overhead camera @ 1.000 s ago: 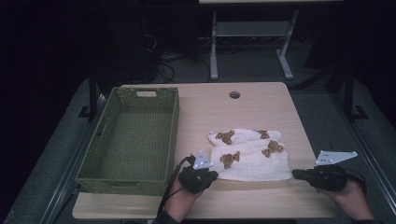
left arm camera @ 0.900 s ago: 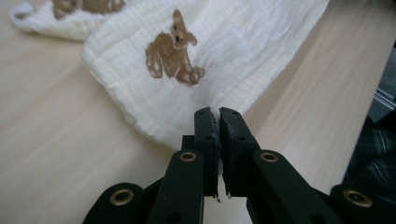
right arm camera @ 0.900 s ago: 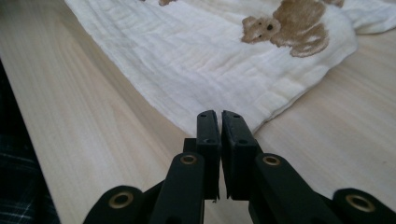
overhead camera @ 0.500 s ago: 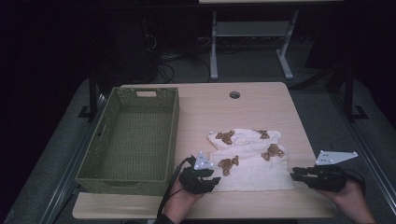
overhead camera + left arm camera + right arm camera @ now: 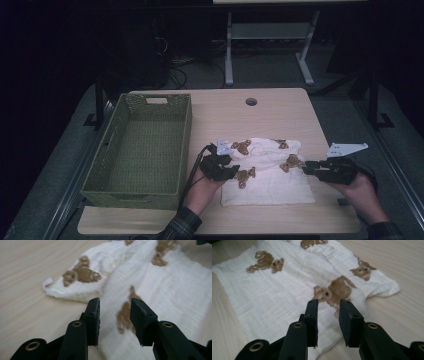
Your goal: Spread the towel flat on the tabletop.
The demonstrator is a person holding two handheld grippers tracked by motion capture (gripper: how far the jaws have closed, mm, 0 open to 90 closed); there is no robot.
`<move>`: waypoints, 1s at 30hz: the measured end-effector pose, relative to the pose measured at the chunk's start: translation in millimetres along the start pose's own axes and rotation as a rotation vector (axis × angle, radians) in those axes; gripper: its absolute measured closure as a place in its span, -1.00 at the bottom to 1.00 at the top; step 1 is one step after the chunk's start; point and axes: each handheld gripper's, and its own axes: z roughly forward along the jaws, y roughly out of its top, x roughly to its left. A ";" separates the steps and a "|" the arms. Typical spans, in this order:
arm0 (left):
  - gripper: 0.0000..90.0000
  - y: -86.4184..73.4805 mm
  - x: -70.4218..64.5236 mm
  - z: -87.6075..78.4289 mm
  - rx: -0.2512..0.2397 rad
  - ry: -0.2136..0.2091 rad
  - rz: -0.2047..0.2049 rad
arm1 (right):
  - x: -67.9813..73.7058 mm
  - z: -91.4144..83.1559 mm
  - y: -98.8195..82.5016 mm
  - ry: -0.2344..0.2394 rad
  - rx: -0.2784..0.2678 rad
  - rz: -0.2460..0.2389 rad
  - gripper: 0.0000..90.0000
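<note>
Two grippers, left (image 5: 233, 170) and right (image 5: 306, 167), jaws just parted, empty, beside bear-print cloth (image 5: 270, 175).

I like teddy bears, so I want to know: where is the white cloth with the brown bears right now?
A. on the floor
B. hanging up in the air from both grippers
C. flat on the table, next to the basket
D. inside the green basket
C: the cloth lies spread on the table, to the right of the green basket, which has nothing in it.
</note>
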 end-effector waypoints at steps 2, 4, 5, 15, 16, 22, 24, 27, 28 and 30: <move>0.33 5.4 7.4 5.2 -0.002 0.013 -0.019 | -4.5 4.2 6.1 -0.002 0.001 -0.011 0.51; 0.33 10.2 14.7 9.9 0.002 0.036 -0.024 | -8.1 7.0 12.1 -0.003 -0.003 -0.014 0.52; 0.34 12.4 18.2 12.7 0.001 0.051 -0.032 | -10.7 8.6 16.4 -0.005 -0.008 -0.013 0.52; 0.35 20.5 57.0 44.6 0.053 0.164 -0.096 | -52.1 24.7 37.1 -0.046 -0.021 0.008 0.53; 0.35 20.3 59.9 46.8 0.056 0.167 -0.099 | -57.2 26.8 38.3 -0.054 -0.018 0.007 0.53; 0.35 16.8 69.8 62.8 0.078 0.170 -0.121 | -85.6 42.1 41.2 -0.086 0.014 0.044 0.54; 0.35 15.6 70.3 66.7 0.085 0.169 -0.126 | -94.4 48.5 40.4 -0.096 0.033 0.062 0.54; 0.37 13.8 71.1 72.1 0.092 0.172 -0.132 | -102.2 56.3 38.5 -0.087 0.047 0.078 0.54; 0.39 13.4 71.2 73.2 0.094 0.171 -0.134 | -104.3 60.3 37.7 -0.081 0.060 0.082 0.54; 0.46 13.7 71.6 73.8 0.087 0.169 -0.132 | -107.0 66.8 36.3 -0.078 0.080 0.088 0.55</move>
